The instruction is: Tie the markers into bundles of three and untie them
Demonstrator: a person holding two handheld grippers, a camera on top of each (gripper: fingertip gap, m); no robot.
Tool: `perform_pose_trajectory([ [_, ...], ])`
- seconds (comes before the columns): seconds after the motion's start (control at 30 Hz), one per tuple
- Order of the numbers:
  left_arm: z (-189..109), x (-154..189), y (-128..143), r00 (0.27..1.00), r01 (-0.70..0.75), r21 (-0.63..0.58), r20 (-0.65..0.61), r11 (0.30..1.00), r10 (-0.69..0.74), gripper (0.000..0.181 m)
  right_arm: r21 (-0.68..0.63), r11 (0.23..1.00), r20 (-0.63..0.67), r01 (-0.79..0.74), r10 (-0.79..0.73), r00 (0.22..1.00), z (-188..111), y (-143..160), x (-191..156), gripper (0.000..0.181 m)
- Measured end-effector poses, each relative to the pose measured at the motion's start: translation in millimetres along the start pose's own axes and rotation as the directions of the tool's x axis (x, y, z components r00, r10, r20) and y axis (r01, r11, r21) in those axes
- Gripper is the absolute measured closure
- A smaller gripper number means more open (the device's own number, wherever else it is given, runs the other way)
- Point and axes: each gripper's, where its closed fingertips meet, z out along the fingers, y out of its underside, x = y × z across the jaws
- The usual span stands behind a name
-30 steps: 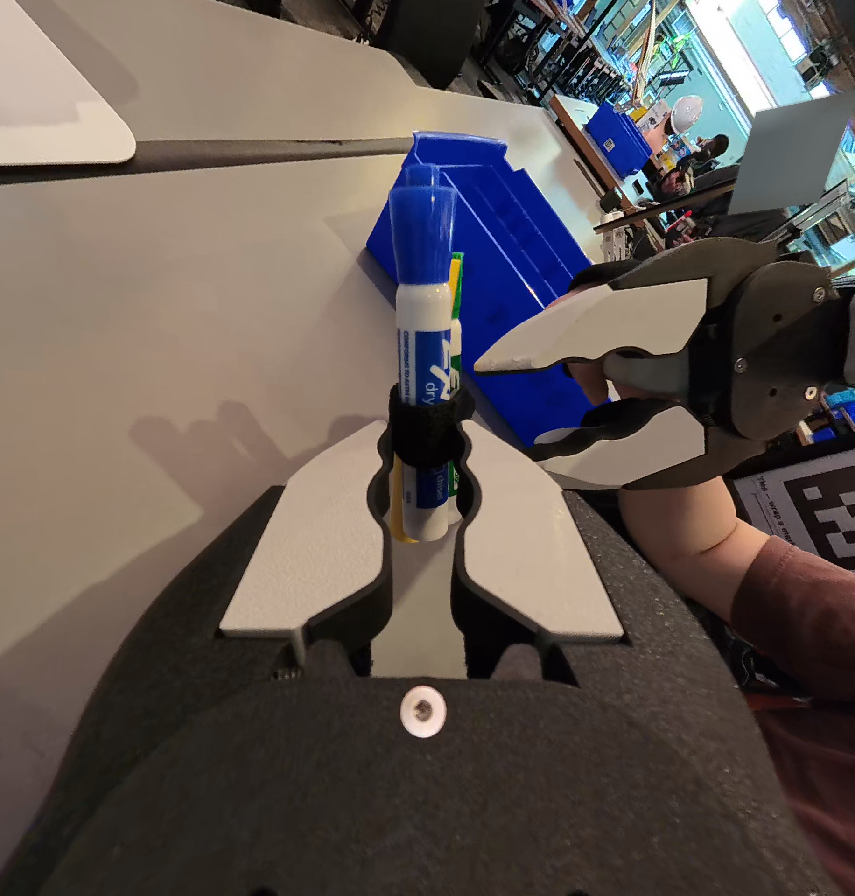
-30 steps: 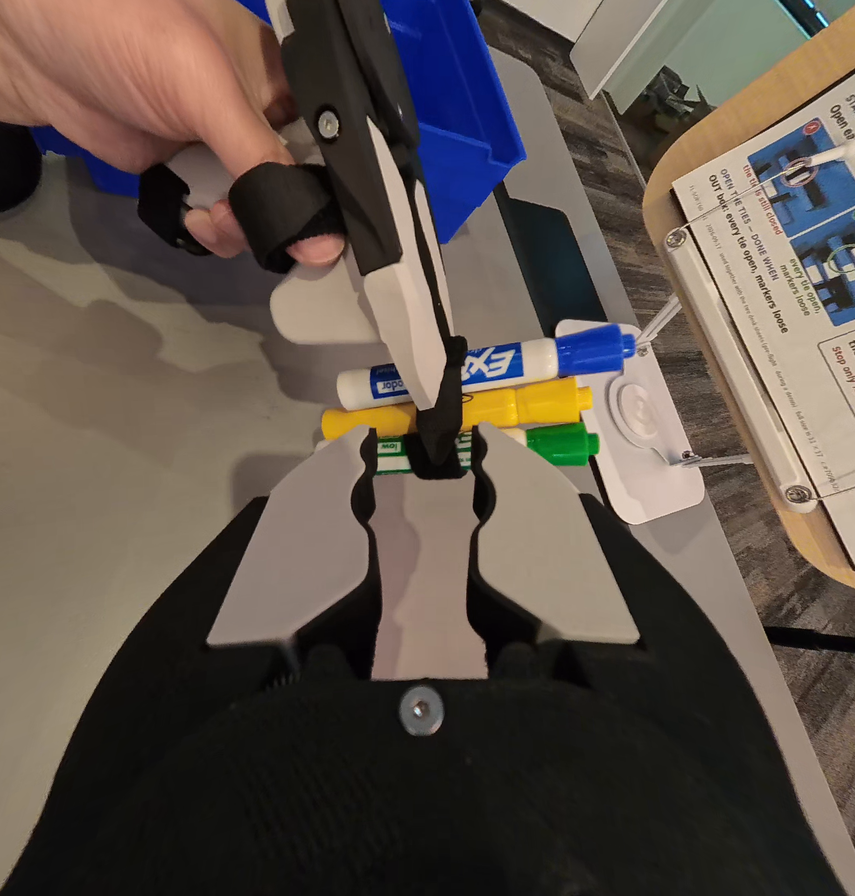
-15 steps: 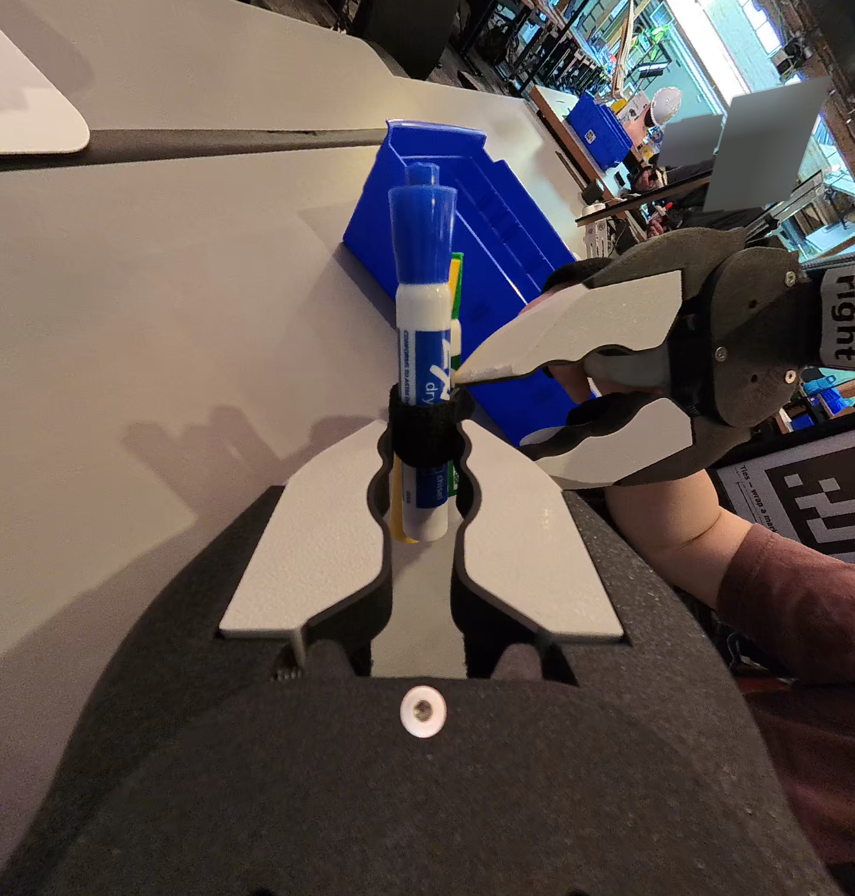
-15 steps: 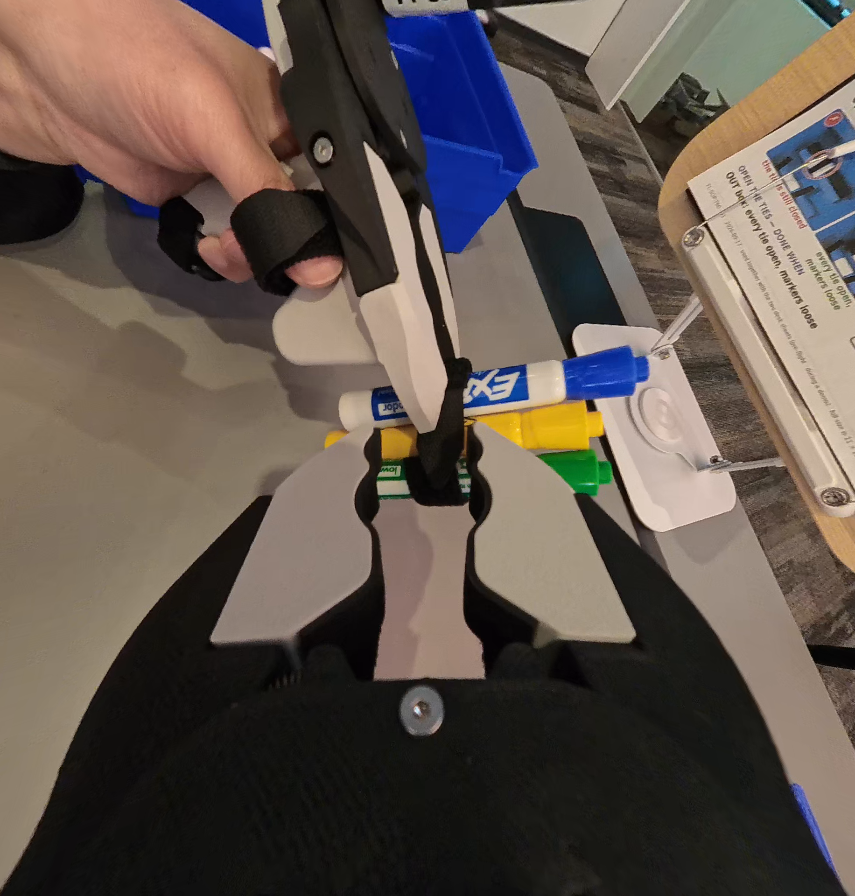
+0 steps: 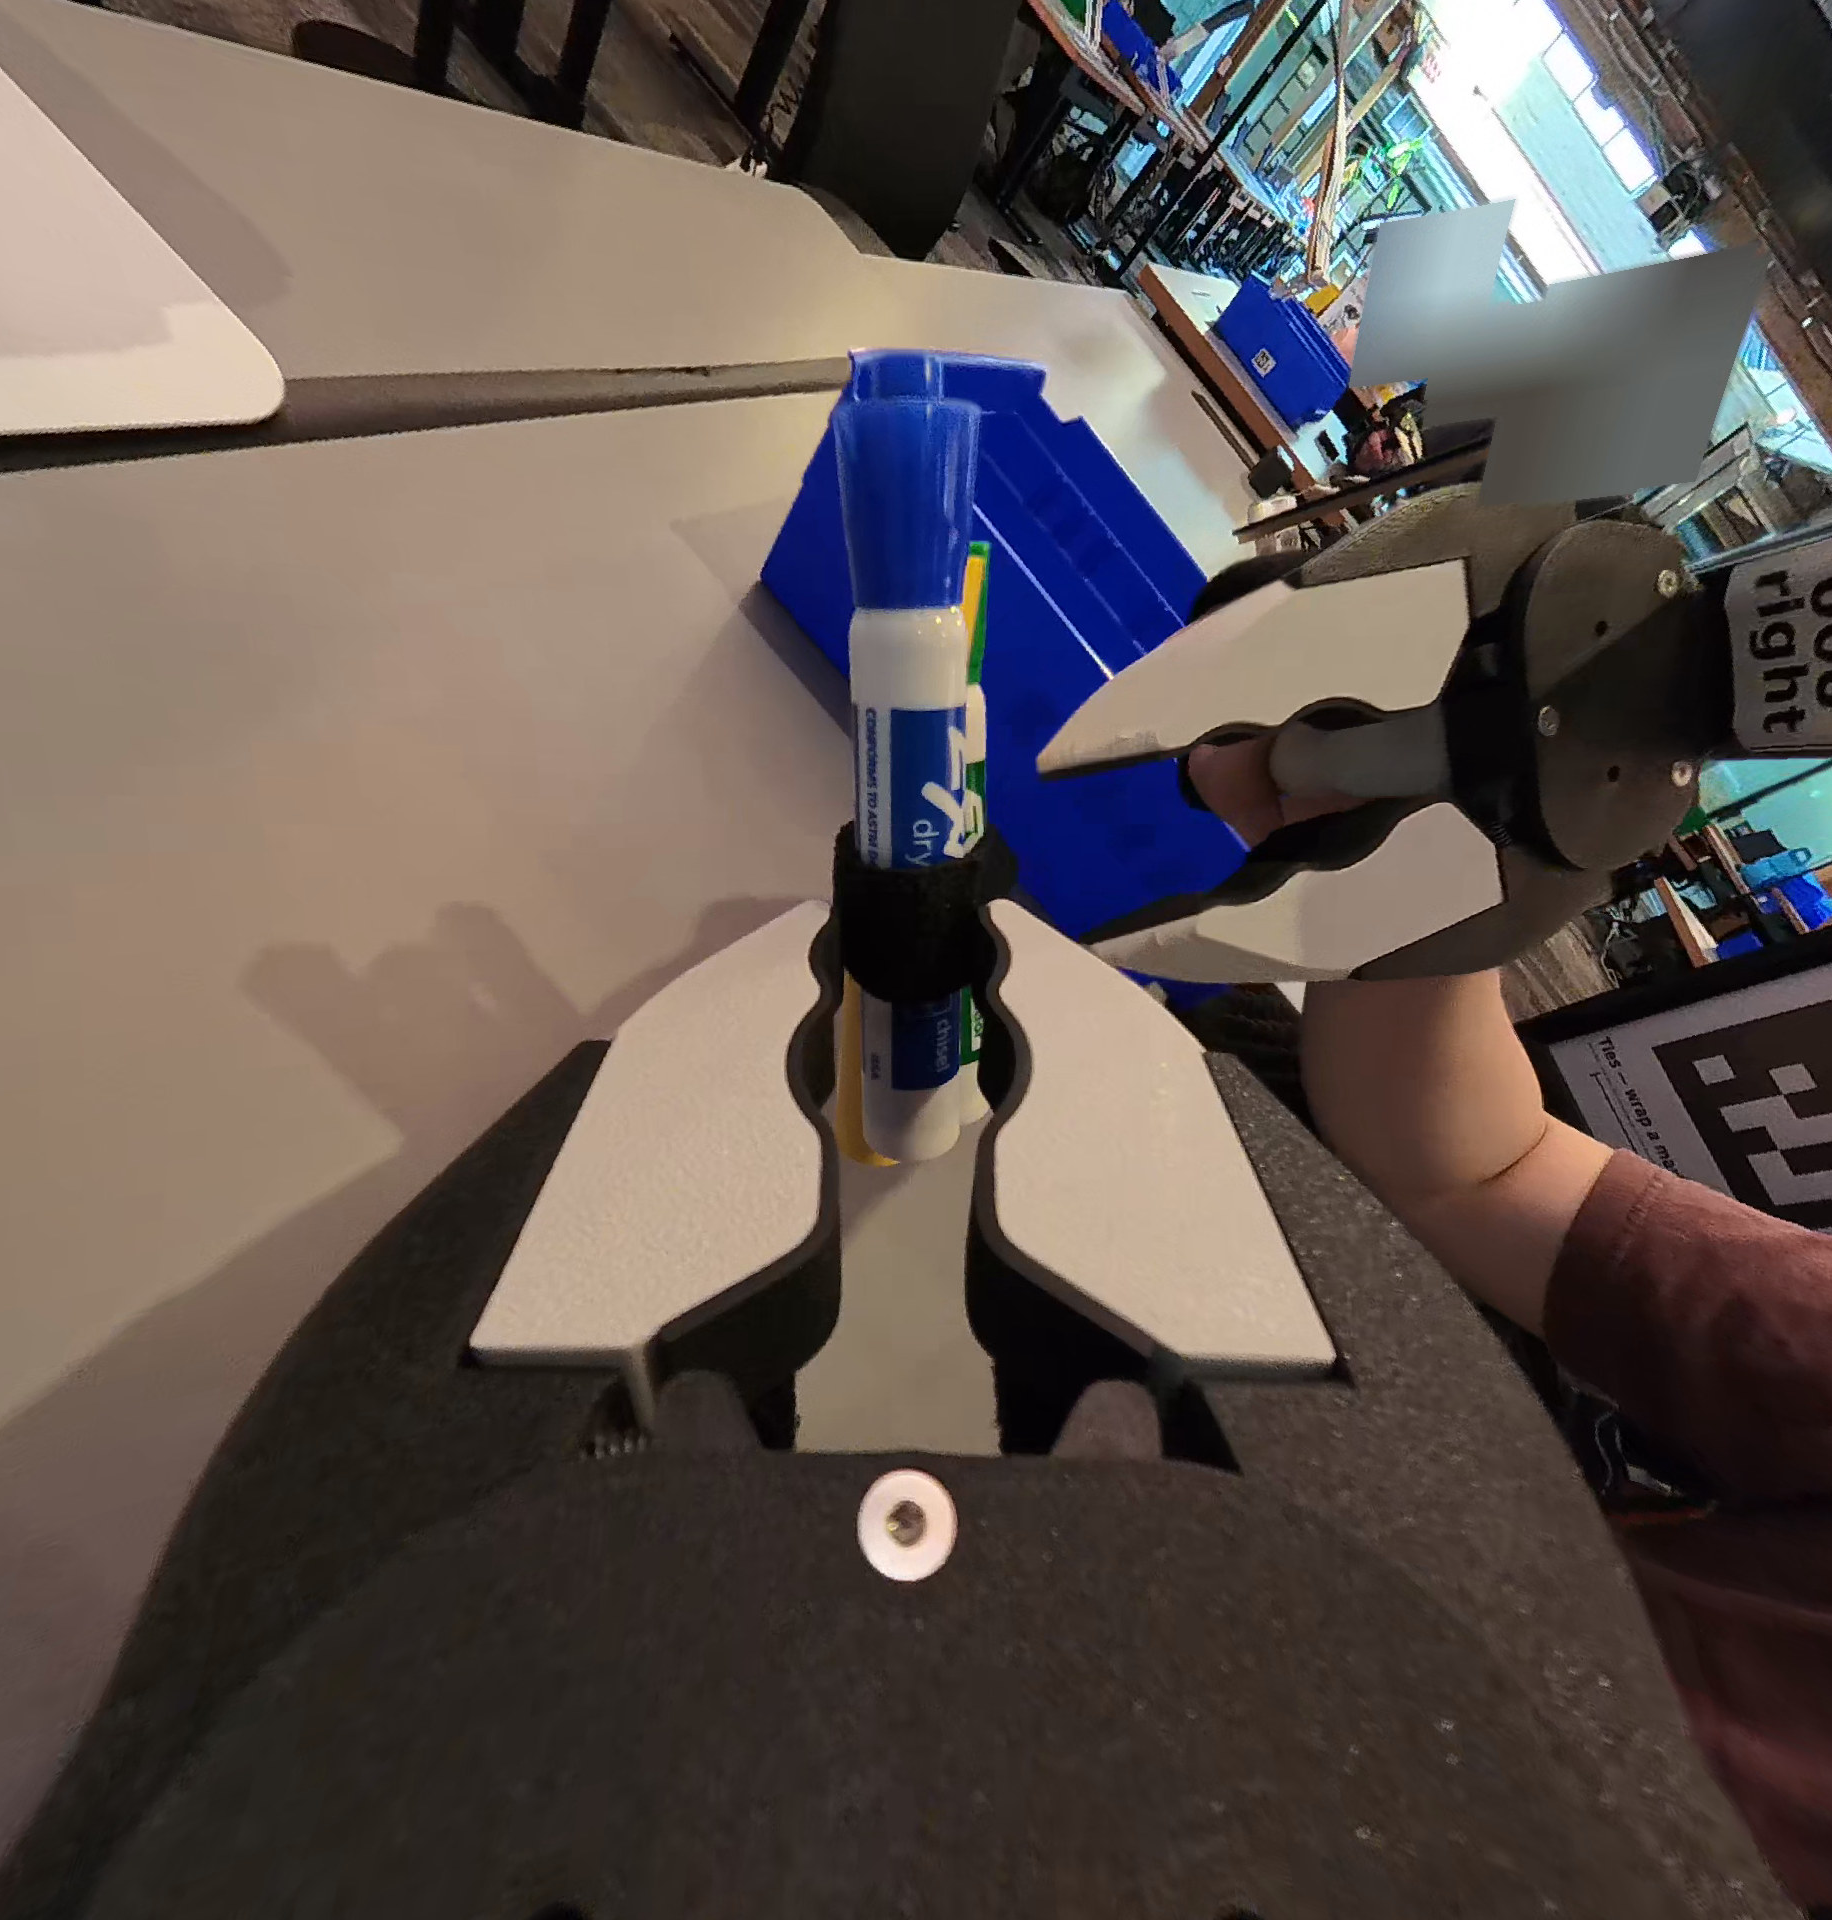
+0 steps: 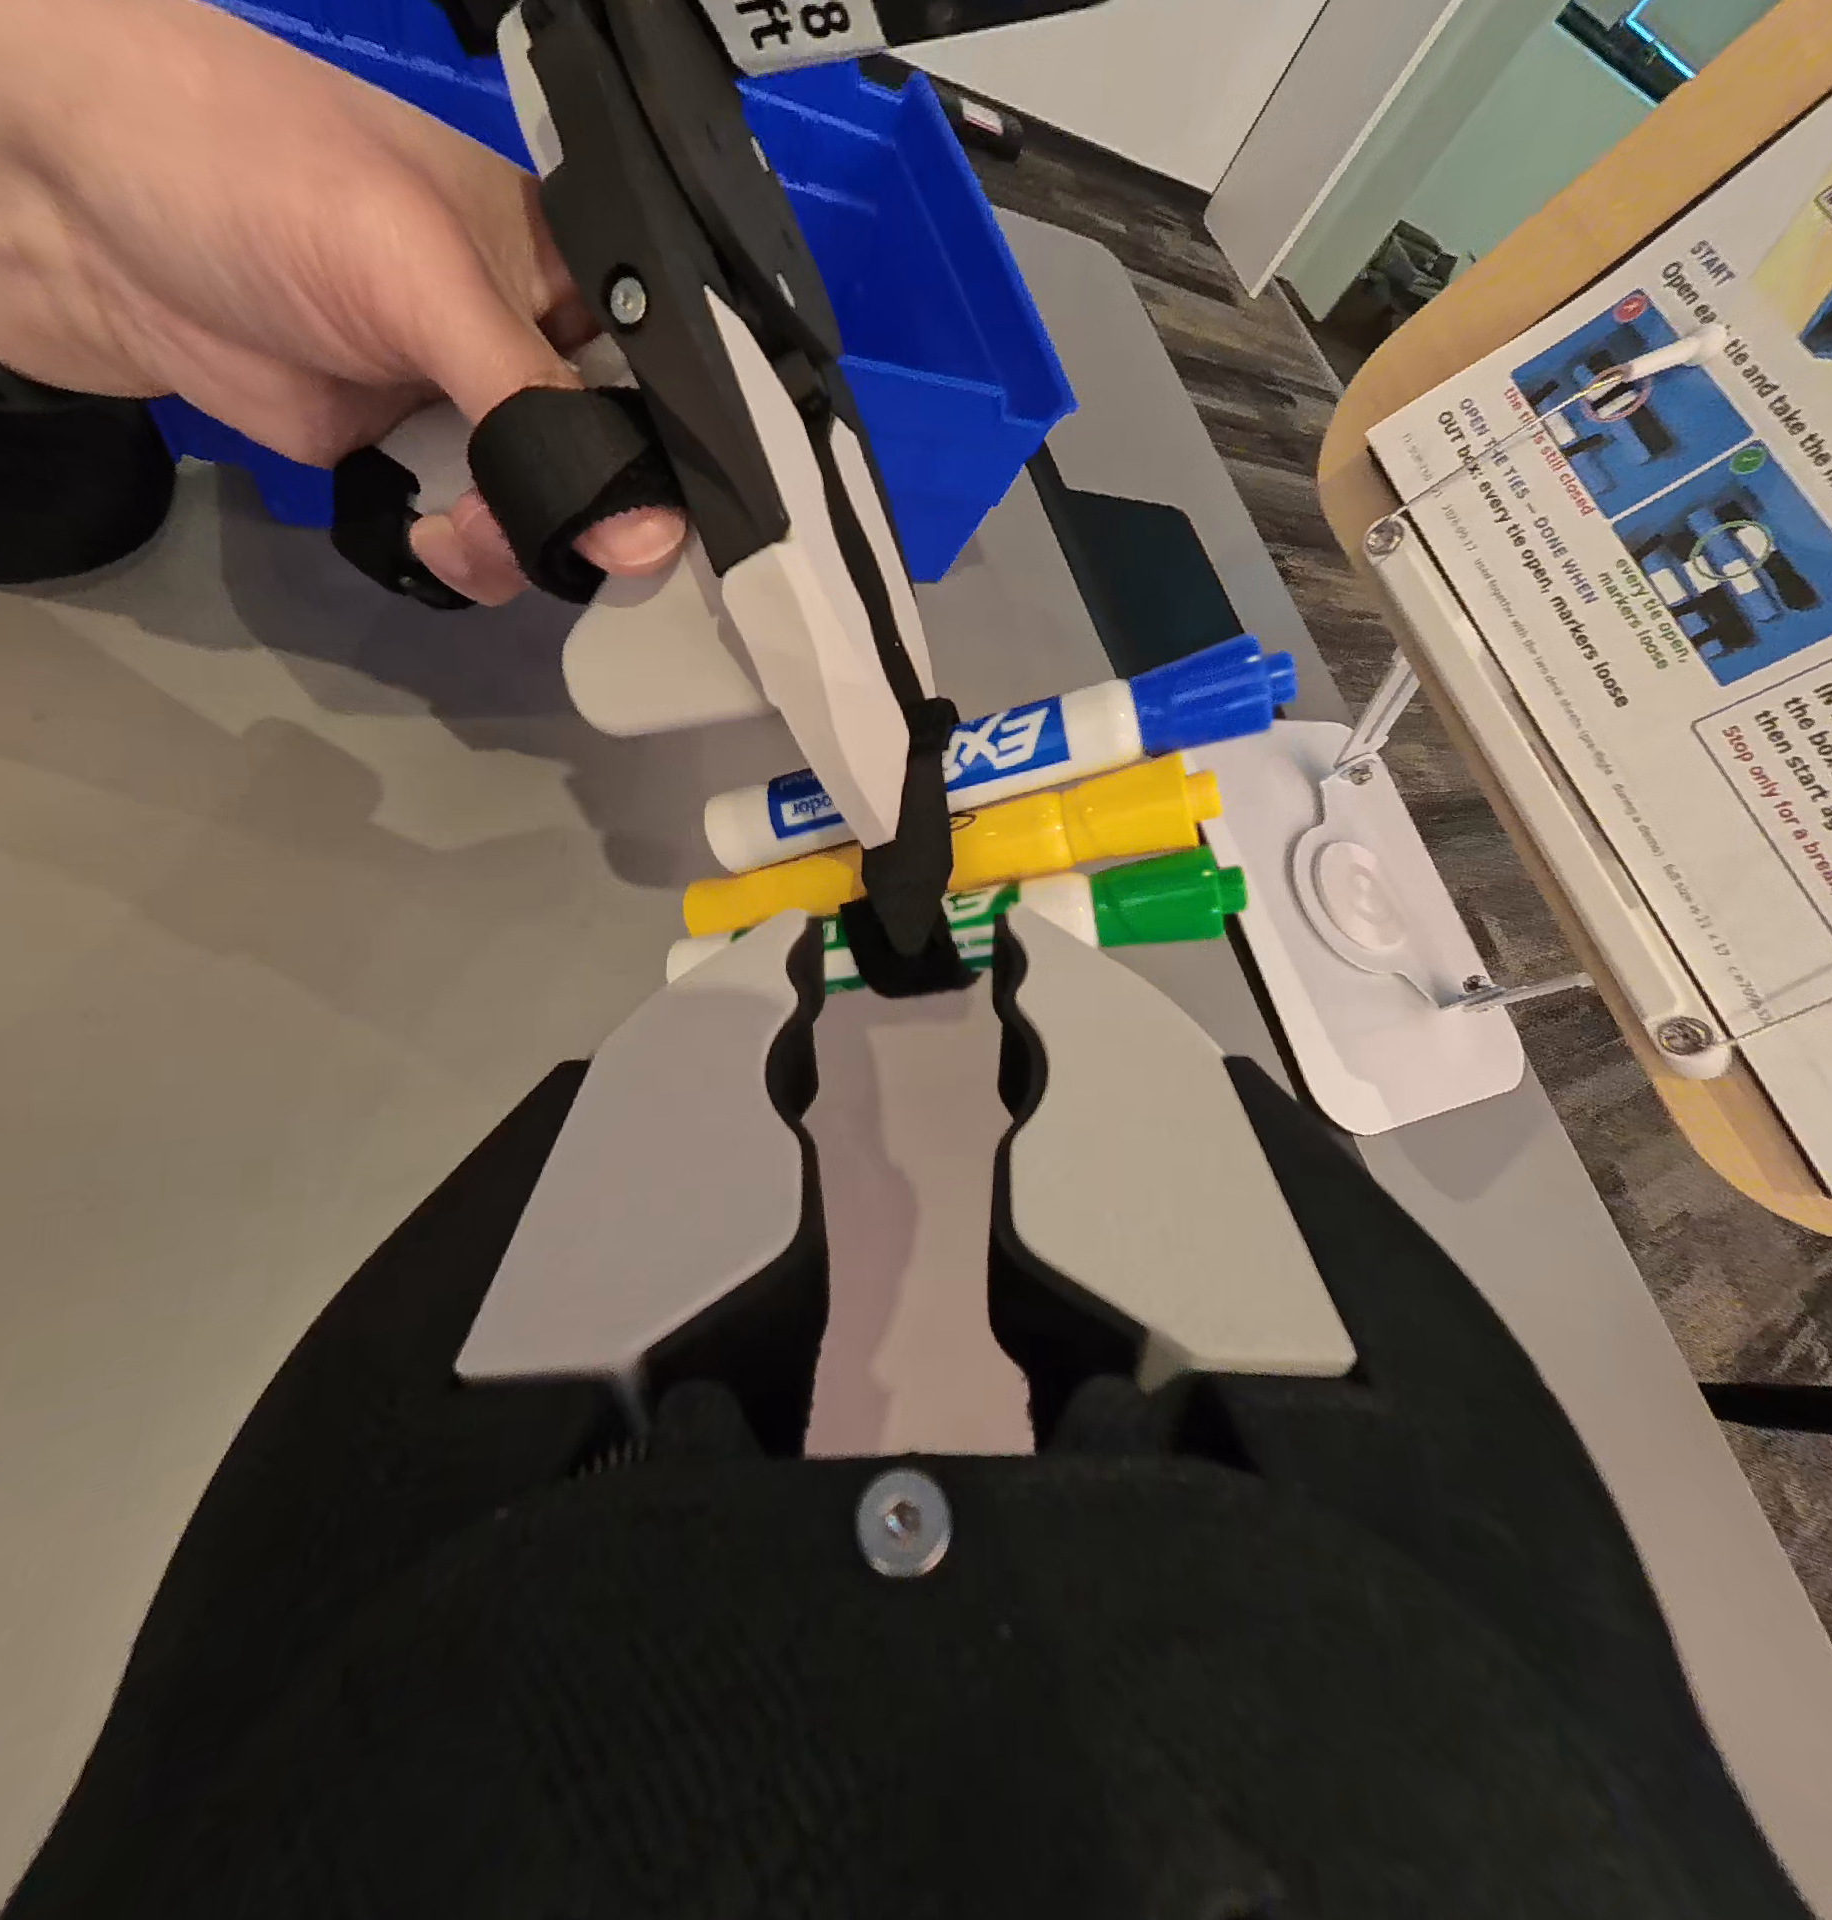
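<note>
Left wrist view: the left hand-held gripper (image 5: 912,935) is clamped on a bundle of three markers (image 5: 912,790), its fingers pressing at the black tie (image 5: 917,920) that wraps them. The blue-capped marker faces the camera, with slivers of yellow and green showing behind it; the bundle stands out along the fingers, held clear above the grey counter (image 5: 372,727). A blue bin (image 5: 1078,665) sits on the counter beyond. To the right, the right hand-held gripper (image 5: 1088,842) hovers just beside the bundle with its fingers parted and nothing between them.

Right wrist view: the bundle lies crosswise in front of the right hand-held gripper (image 6: 907,961), blue marker (image 6: 995,748) farthest, yellow marker (image 6: 953,852) in the middle, green marker (image 6: 1151,904) nearest. The left hand-held gripper (image 6: 891,821) comes in from above and pinches at the tie. The right gripper's fingers stand apart on either side of the tie, near the green marker; whether they touch it I cannot tell. A white plate (image 6: 1379,935) and an instruction sheet (image 6: 1670,623) lie to the right.

The markers are probably light, stiff and smooth-barrelled, so they could slip lengthwise if squeezed only on plastic. The tie looks soft and fabric-like, likely a hook-and-loop strap; its loose end would be the place to pinch for peeling, while the other gripper steadies the barrels near the wrap.
</note>
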Motion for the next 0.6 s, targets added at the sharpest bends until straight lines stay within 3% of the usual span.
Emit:
perform_pose_trajectory([
  [0.6,-2,13,-6,0.997,0.014,0.033,-0.074,0.999,-0.012,0.158,0.074,0.997,-0.003,0.008,-0.008,1.000,-22,-10,8,0.150],
])
